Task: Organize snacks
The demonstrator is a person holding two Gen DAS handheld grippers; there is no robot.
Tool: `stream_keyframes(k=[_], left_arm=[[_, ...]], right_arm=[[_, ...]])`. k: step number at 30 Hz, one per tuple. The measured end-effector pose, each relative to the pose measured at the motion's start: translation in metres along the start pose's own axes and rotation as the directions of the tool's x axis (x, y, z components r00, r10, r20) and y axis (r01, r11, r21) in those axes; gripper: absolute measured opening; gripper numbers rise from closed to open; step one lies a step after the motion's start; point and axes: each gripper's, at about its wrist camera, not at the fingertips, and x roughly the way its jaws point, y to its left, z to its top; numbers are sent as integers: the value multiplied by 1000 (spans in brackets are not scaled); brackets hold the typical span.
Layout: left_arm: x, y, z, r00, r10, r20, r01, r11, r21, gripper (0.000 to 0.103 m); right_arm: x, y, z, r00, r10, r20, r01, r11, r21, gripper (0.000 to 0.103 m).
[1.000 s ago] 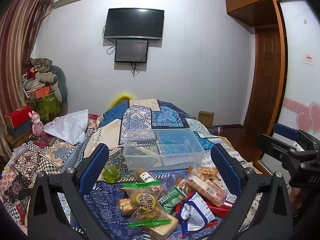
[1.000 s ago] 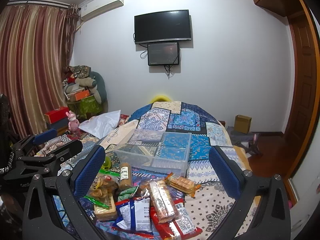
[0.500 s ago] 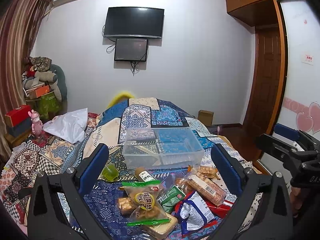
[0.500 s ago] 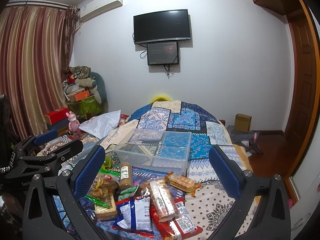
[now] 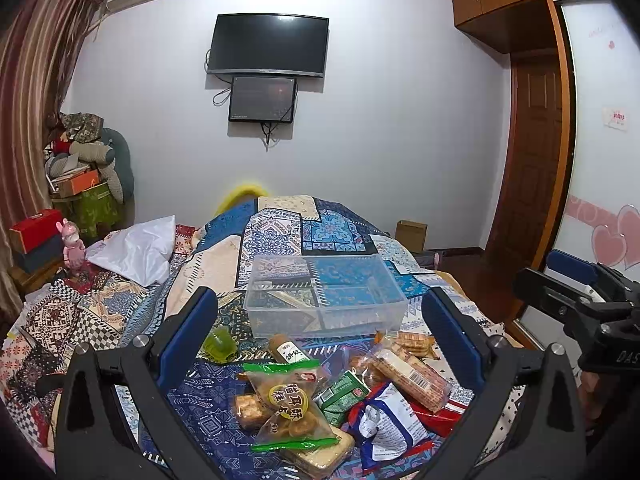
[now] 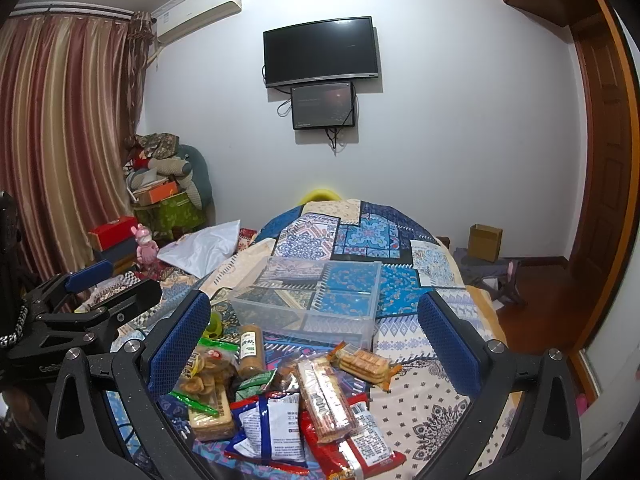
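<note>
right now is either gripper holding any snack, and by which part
Nothing is held. The left gripper and right gripper are both open above the snack pile, touching none of it.

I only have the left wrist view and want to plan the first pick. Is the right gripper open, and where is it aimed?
Observer: The right gripper is open, its fingers spread either side of the snack pile and the clear box.
Operator: What sits under the long cracker pack?
Observer: A red packet with a white barcode label lies under the long cracker pack and runs toward the camera.
Operator: What is behind my right finger, right of the pile?
Observer: Only beige patterned bedspread, out to the bed's edge.
</note>
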Motion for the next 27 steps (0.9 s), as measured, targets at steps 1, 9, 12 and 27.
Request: stream_keyframes(k=[1,9,12,27], left_arm=[[0,-1,0,1000,3,1,-3,1000,2,103],[2,-3,-2,1000,5,-5,-5,1000,2,103],[2,-3,-2,1000,5,-5,-5,1000,4,103],[3,-2,-3,1000,6,-7,-6,1000,4,103]], right_arm=[[0,0,0,1000,0,1,0,1000,0,103],[1,0,-2,1000,1,-2,-1,1000,12,103],[1,-1,-2,1000,2,-3,-2,1000,15,103],[6,-4,-5,1000,7,-16,-6,1000,28,103]])
